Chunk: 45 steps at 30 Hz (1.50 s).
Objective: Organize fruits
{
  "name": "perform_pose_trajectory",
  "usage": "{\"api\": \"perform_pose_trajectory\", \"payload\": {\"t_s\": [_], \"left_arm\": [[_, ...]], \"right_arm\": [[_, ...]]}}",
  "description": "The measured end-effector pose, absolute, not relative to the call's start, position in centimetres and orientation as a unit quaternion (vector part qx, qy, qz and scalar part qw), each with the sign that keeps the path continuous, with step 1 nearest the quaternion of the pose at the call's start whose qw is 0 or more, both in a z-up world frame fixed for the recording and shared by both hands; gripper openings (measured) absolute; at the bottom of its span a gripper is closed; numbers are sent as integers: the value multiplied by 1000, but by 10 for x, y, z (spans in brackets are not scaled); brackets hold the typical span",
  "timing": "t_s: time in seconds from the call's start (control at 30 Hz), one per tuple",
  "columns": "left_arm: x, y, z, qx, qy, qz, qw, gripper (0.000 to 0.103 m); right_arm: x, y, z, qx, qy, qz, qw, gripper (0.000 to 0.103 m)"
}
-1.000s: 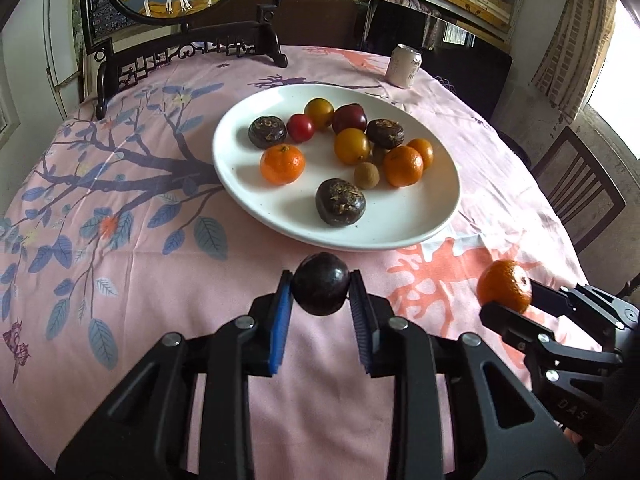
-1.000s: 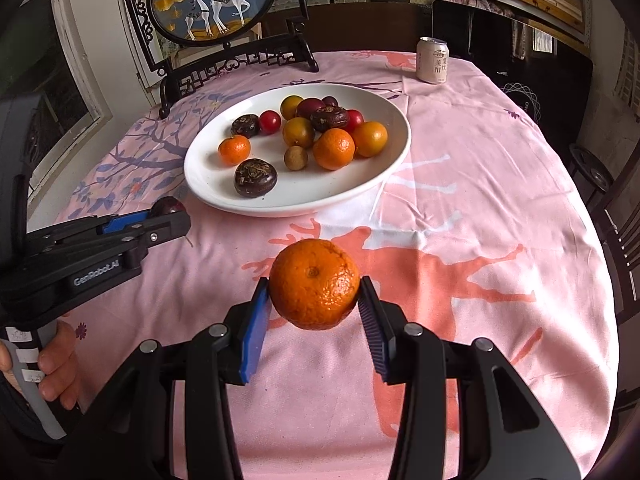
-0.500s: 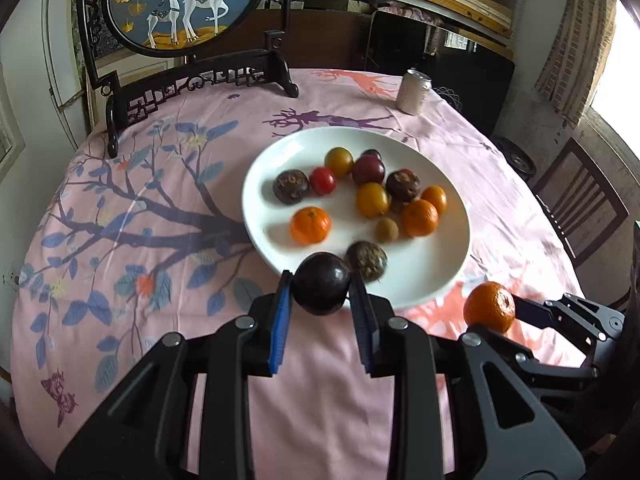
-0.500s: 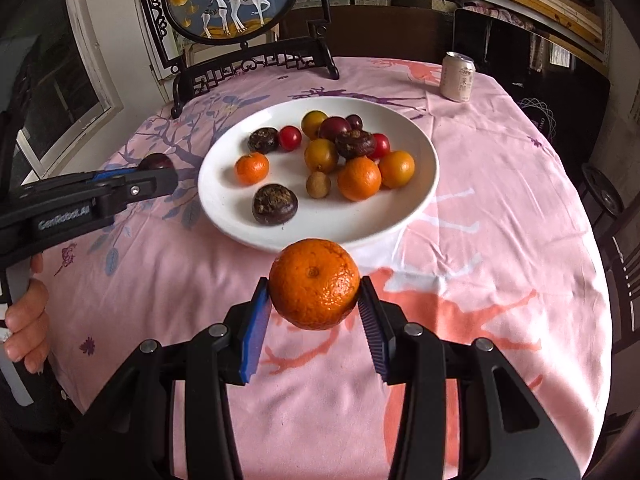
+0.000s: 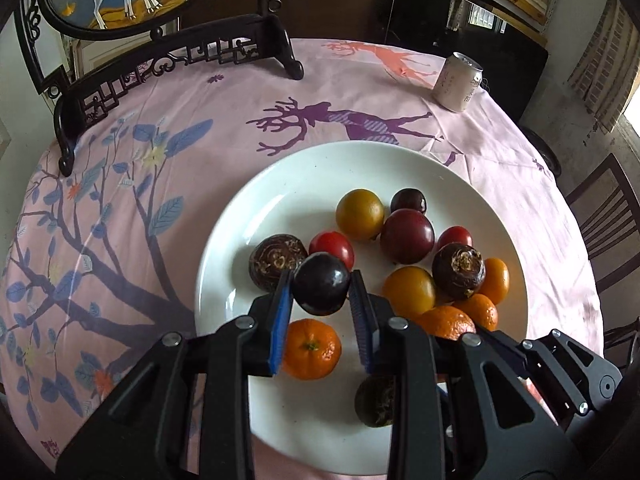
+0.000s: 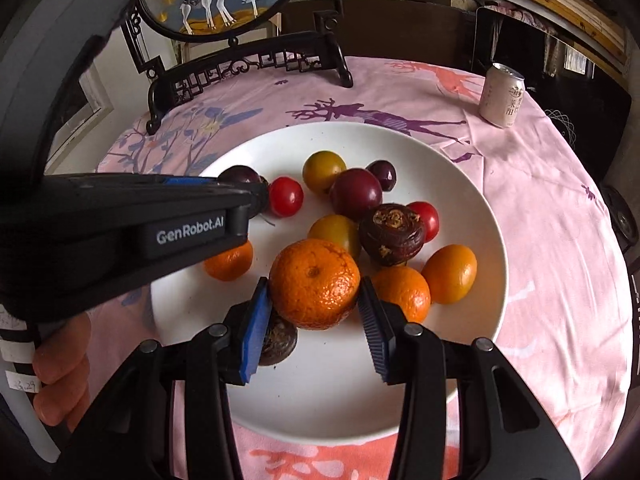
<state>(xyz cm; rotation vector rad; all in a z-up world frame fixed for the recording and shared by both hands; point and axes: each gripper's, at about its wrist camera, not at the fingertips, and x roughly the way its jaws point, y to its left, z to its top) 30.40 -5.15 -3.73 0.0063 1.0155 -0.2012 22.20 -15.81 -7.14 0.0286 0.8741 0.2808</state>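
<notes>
My left gripper [image 5: 321, 294] is shut on a dark purple plum [image 5: 320, 283] and hangs over the white plate [image 5: 256, 208], above its left part. My right gripper [image 6: 314, 302] is shut on a large mandarin [image 6: 314, 283] over the plate's [image 6: 472, 168] middle front. On the plate lie several fruits: mandarins [image 5: 311, 349], yellow plums [image 5: 359, 214], red tomatoes [image 5: 332, 245], dark plums [image 5: 407, 235] and brown wrinkled fruits [image 5: 458, 265]. In the right wrist view the left gripper's [image 6: 256, 194] body crosses from the left, with the plum [image 6: 242, 175] at its tip.
The round table has a pink printed cloth [image 5: 120, 208]. A pale drink can [image 5: 458, 82] stands at the back right. A dark carved stand with a round deer picture [image 5: 168, 64] stands at the back left. Wooden chairs [image 5: 604, 216] are on the right. A person's fingers [image 6: 60, 376] hold the left gripper's handle.
Both grippers have moved forward from the table's front over the plate, each still holding its fruit. The plate and the back of the table now look closer.
</notes>
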Motion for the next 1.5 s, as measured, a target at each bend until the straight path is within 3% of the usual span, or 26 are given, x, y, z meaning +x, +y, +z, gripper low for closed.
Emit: {"api": "perform_pose_trajectory", "payload": {"t_s": [0.07,0.1,0.13,0.17,0.37,0.47,0.57,0.63,0.73,0.8,0.87,0.9,1.5], "left_arm": [[309,-50,-40,-1,488,-94,868,29],[311,-49,-41,-5,488,-93,868,35],[313,-47,-42,-9,490,-92,867,49],[313,-46,-42,-12,488,-88,868,54],[298,-37,-28,-14,477,-88,874,56],[275,-31,-15,-10,462,-85,883,63],[241,-23,-2,-4,436,-71,897,78],[214,-19,3,-1,419,-56,906,94],[175,-13,4,-1,398,-42,916,101],[151,-10,2,1,390,-31,920,101],[132,-8,-4,5,392,-18,920,101],[126,-7,-8,5,395,-11,919,101],[83,-2,-6,4,395,-14,919,101]], "right_arm": [[227,-158,-71,17,414,135,900,45],[228,-158,-72,20,410,137,902,45],[230,-158,-72,21,407,142,902,50],[231,-158,-72,20,406,143,902,55],[206,-155,-57,-22,387,134,912,57],[177,-160,-45,-35,372,134,918,57],[144,-173,-41,-34,367,120,922,60],[124,-183,-42,-22,366,104,925,60],[96,-192,-47,-2,368,81,926,60],[85,-194,-52,4,380,63,923,64],[79,-193,-58,2,391,44,919,92],[76,-191,-59,-5,390,30,920,98],[65,-187,-54,-21,391,-8,920,100]]}}
